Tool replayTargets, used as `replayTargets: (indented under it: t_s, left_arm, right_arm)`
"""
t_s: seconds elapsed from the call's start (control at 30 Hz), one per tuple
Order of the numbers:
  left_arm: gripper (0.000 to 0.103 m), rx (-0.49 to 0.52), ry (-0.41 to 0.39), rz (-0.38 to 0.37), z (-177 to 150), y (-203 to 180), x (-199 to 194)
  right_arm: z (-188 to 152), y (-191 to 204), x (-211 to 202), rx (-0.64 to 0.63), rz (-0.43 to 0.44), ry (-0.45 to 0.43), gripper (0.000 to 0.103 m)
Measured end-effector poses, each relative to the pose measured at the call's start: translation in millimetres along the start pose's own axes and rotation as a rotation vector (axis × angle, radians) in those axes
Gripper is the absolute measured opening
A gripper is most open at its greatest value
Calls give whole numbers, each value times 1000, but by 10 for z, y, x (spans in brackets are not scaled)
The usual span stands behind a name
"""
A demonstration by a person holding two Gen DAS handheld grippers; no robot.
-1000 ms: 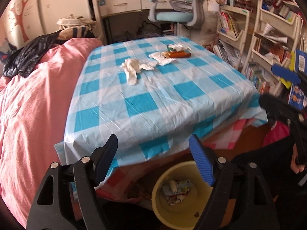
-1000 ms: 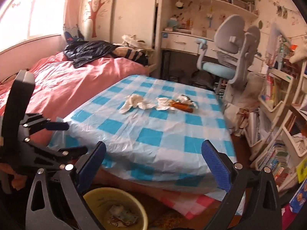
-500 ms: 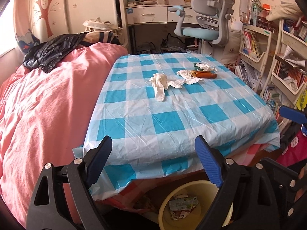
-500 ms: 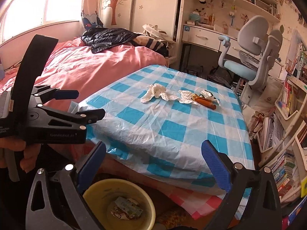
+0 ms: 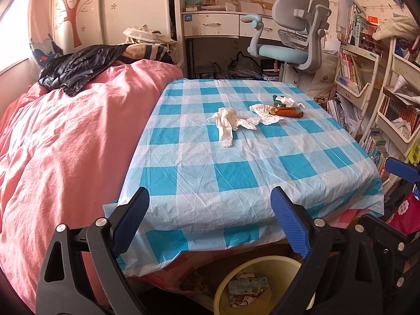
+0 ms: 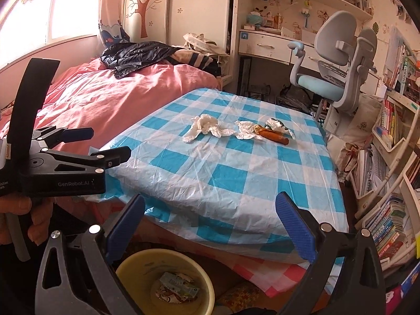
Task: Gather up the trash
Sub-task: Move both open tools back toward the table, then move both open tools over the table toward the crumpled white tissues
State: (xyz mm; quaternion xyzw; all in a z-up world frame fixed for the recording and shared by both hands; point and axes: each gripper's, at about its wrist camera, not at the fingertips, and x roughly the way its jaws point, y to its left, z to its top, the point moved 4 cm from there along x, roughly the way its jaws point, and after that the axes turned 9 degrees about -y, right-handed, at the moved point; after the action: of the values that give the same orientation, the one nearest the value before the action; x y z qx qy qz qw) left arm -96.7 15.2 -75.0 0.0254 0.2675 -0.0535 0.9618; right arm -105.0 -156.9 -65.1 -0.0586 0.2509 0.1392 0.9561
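A crumpled white tissue [image 5: 226,123] [image 6: 202,127] lies mid-table on the blue-checked cloth [image 5: 236,173] [image 6: 231,173]. Right of it lie a second tissue [image 5: 262,112] [image 6: 245,130], an orange-brown wrapper [image 5: 288,111] [image 6: 273,135] and a white-green scrap [image 5: 286,101] [image 6: 275,124]. A yellow bin [image 5: 225,288] [image 6: 207,286] with wrappers inside stands on the floor below the table's near edge. My left gripper [image 5: 210,218] is open and empty, above the bin and short of the table. It also shows in the right wrist view [image 6: 99,144]. My right gripper [image 6: 210,225] is open and empty beside it.
A bed with a pink duvet [image 5: 65,144] [image 6: 110,97] runs along the table's left side, with a black jacket [image 5: 76,65] on it. A grey-blue desk chair [image 5: 294,44] [image 6: 336,73] stands behind the table. Bookshelves [image 5: 380,105] [image 6: 393,157] crowd the right.
Both grippers have risen and tilted up, so the table top shows more and the bin less. Both stay open and empty. The trash has not moved.
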Motion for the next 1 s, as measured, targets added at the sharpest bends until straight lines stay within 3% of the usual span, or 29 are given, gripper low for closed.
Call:
replayTargets:
  t_s: [1.0]
  left_arm:
    - [91, -56, 11, 19, 9, 89, 53]
  right_arm:
    - [13, 15, 28, 15, 15, 8, 95]
